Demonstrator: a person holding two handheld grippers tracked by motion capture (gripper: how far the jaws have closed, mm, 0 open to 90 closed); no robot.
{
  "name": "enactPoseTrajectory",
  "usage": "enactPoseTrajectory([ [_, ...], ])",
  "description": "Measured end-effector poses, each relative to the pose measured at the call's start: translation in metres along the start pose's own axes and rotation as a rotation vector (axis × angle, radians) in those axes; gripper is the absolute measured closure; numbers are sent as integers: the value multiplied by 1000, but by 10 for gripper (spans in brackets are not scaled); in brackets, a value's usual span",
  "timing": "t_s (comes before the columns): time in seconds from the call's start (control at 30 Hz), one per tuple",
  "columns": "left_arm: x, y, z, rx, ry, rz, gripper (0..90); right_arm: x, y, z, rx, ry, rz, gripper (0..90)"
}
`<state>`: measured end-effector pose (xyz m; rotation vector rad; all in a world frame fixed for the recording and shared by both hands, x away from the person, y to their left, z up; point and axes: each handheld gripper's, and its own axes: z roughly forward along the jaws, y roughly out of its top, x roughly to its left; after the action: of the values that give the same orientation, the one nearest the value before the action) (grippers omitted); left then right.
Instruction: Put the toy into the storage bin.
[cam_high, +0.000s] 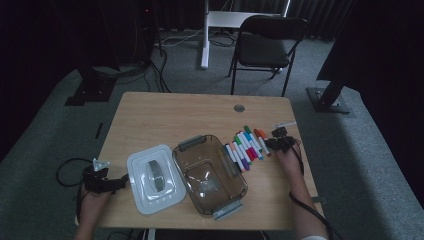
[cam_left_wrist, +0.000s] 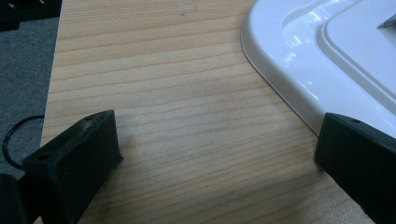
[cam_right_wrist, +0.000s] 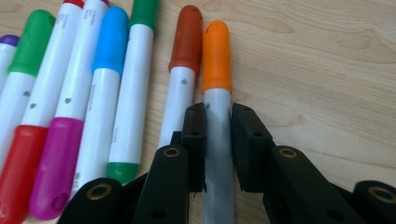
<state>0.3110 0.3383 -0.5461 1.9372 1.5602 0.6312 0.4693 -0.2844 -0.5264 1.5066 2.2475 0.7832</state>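
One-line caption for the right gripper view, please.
Right gripper shut on the orange-capped marker, beside a brown-capped marker on the wooden table.

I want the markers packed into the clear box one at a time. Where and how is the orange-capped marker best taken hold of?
Grip the orange-capped marker across its white barrel, just below the cap, coming from above on the row's open outer side. It lies flat at the end of the row, with bare table on one side and the brown-capped marker close on the other. The right gripper is already shut there.
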Motion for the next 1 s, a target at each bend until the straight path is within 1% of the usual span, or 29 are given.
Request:
enactPoseTrajectory([
  [0.1, 0, 0, 0, 0, 0, 1, 5, 0, 0, -1, 6, 7, 2, 763],
  [0.17, 0, 0, 0, 0, 0, 0, 5, 1, 0, -1, 5, 3, -1, 763],
  [0.23, 0, 0, 0, 1, 0, 1, 5, 1, 0, -1, 9, 11, -14, 764],
  [0.33, 0, 0, 0, 0, 0, 0, 5, 2, -1, -1, 11, 35, -12, 764],
  [0.63, 0, 0, 0, 0, 0, 0, 5, 0, 0, -7, -5, 29, 13, 764],
  [0.77, 0, 0, 0, 1, 0, 1, 5, -1, 0, -11, -13, 21, 12, 764],
  [0.83, 0, 0, 0, 0, 0, 0, 5, -1, 0, -13, -13, 30, 17, 764],
  [0.87, 0, 0, 0, 0, 0, 0, 5, -1, 1, -14, -14, 26, 12, 764],
  [0.97, 0, 0, 0, 0, 0, 0, 5, -1, 1, -16, -12, 34, 18, 764],
  [1.0, 0, 0, 0, 0, 0, 0, 5, -1, 1, -16, -11, 30, 16, 764],
])
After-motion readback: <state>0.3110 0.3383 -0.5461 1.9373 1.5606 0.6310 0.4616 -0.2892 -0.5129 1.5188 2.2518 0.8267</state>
